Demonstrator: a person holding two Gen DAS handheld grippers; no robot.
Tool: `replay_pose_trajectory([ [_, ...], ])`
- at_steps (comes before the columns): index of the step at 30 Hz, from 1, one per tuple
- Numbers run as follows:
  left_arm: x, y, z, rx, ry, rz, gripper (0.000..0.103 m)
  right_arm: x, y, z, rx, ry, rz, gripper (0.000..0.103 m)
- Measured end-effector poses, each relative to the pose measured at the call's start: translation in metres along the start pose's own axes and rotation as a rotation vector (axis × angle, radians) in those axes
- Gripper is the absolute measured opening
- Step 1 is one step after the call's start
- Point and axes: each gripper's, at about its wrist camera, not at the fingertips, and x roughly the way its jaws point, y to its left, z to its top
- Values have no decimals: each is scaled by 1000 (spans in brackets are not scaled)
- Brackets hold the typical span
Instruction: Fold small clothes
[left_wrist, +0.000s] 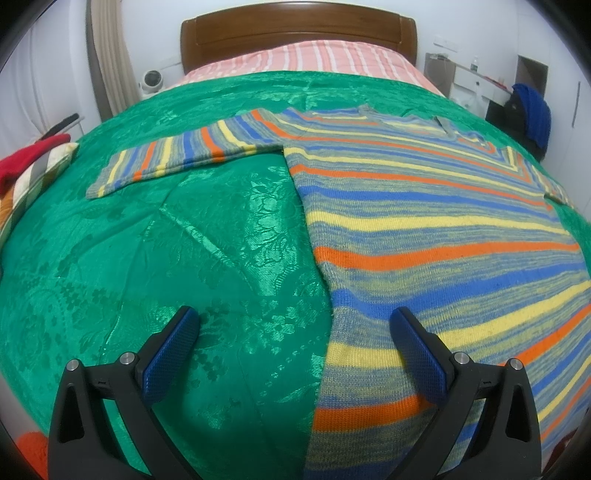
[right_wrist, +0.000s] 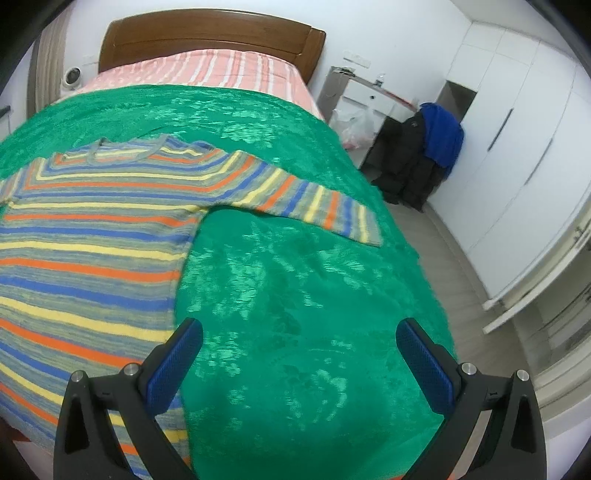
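A: Item one, left gripper (left_wrist: 295, 321). State?

B: Jaws spread wide, nothing between them. It hangs over the near left edge of the striped sweater (left_wrist: 424, 236); one finger over the green bedspread (left_wrist: 166, 258), the other over the knit.

A: Item two, the sweater. Position and axis?

B: Spread flat, front up, on the bedspread. Long axis runs from the hem nearest the grippers away to the collar (left_wrist: 443, 123) by the headboard (left_wrist: 295, 26). Left sleeve (left_wrist: 184, 155) stretched straight out, well ahead of the left gripper and to its left. Right sleeve (right_wrist: 306, 199) stretched out the other way toward the bed's right edge.

A: Item three, right gripper (right_wrist: 299, 328)?

B: Also wide apart and empty. It hangs over bare bedspread just beside the sweater's right side; its left finger overlaps the knit edge. The right sleeve lies ahead of it.

A: Nearer arm?

B: Each gripper is nearer its own side; a sleeve fold inward looks like the likely first move.

A: Obstructions?

B: None on the cloth. Red and checked fabric (left_wrist: 29, 166) at far left, off the sweater; dark and blue clothes (right_wrist: 432, 155) on the floor side, well apart
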Motion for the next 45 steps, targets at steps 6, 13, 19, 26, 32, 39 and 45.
replay_pose_trajectory([
  [6, -1, 0, 2, 10, -3, -11, 103, 48, -81, 41, 139, -81, 364, 102],
  [13, 0, 0, 2, 10, -11, -6, 103, 170, -225, 69, 678, 51, 536, 83],
  [19, 0, 0, 0, 12, -20, -5, 103, 235, -226, 63, 776, 184, 530, 65],
  [26, 0, -2, -1, 10, -25, 3, 103, 252, -210, 76, 724, 236, 504, 3],
  [32, 0, -2, -1, 6, -25, 3, 103, 175, -190, 145, 530, 44, 474, 3],
  [39, 0, -2, -1, 6, -25, 2, 103, 72, -37, 256, 231, -84, 783, 3],
  [45, 1, -2, -2, 8, -30, -8, 103, 63, 108, 270, 78, -31, 954, 10],
])
